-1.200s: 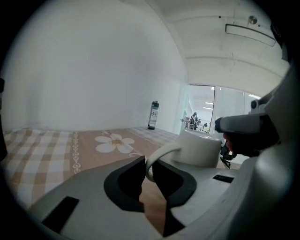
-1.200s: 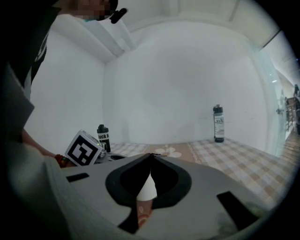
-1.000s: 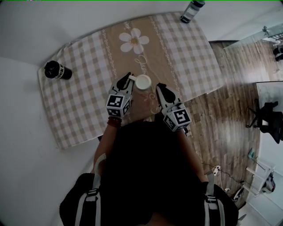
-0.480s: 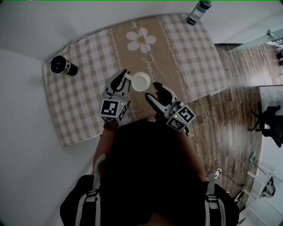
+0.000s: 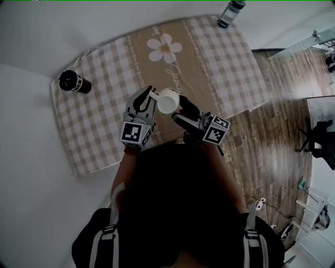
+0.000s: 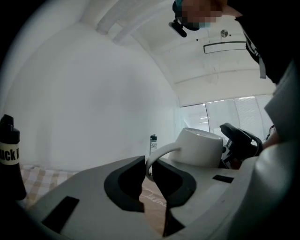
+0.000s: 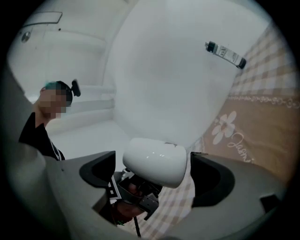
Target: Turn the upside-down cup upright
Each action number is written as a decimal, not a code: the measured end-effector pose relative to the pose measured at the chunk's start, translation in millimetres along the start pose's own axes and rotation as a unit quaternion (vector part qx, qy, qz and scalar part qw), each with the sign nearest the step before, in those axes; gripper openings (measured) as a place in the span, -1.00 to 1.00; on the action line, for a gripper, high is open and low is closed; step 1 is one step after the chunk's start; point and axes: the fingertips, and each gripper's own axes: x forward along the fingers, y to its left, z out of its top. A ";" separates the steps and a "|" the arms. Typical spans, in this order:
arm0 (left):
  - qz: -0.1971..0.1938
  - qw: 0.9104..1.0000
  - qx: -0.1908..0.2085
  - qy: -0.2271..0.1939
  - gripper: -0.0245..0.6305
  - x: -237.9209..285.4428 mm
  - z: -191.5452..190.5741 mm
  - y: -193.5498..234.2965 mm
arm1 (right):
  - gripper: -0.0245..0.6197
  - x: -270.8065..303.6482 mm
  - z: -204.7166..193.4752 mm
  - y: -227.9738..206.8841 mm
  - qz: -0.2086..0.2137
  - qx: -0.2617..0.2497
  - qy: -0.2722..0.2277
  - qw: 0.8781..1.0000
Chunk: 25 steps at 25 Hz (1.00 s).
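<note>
The tablecloth (image 7: 262, 136) bears cursive "Jasm…", and the black bottle (image 6: 8, 164) shows white letters "CK".

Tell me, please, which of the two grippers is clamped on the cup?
The left gripper: its jaws pinch the handle of the cup. On the right gripper the jaws have just been opening and stand apart around the cup's body, not pressing it.

Over one checked tablecloth (image 5: 104, 131): one white cup (image 5: 168, 100) and two grippers, left gripper (image 5: 146, 94) and right gripper (image 5: 181, 110), near its middle, plus two bottles, black bottle (image 5: 75, 82) at its left edge, dark bottle (image 5: 229, 13) at its far edge.
</note>
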 end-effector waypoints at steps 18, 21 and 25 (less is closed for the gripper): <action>-0.020 0.998 0.058 -0.003 -0.78 2.7 -2.0 -24.6 | 0.70 12.8 -13.7 -10.2 0.015 0.082 0.022 0.996; -0.022 0.998 0.059 0.000 -0.78 3.2 -4.9 -26.4 | 0.67 11.0 -14.5 -13.0 0.014 0.091 0.025 0.995; -0.026 0.998 0.053 0.000 -0.78 4.6 -6.4 -27.0 | 0.70 10.2 -14.0 -14.5 0.004 0.082 0.026 0.996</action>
